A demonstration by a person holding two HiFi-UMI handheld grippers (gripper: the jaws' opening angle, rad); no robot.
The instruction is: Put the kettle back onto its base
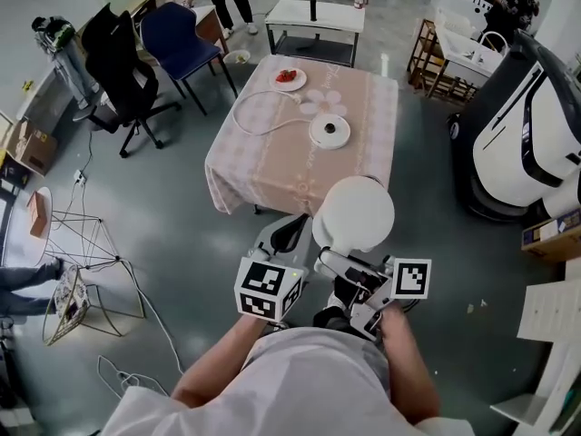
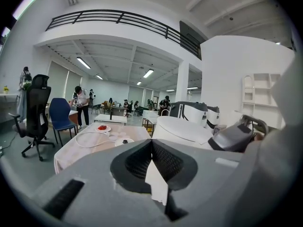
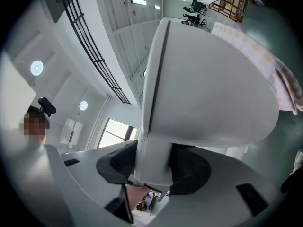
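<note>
Two grippers are held close in front of the person. The left gripper (image 2: 151,144) has its jaws pressed together with nothing between them. The right gripper (image 3: 154,162) pinches the white kettle (image 1: 354,212) by its handle (image 3: 154,174), the pads tight on either side. The kettle hangs in the air at the near edge of the cloth-covered table (image 1: 272,166), well apart from its round base (image 1: 329,131), which sits on the table with a white cord (image 1: 259,121) looping off to the left. A plate (image 1: 289,78) of red food lies farther back.
</note>
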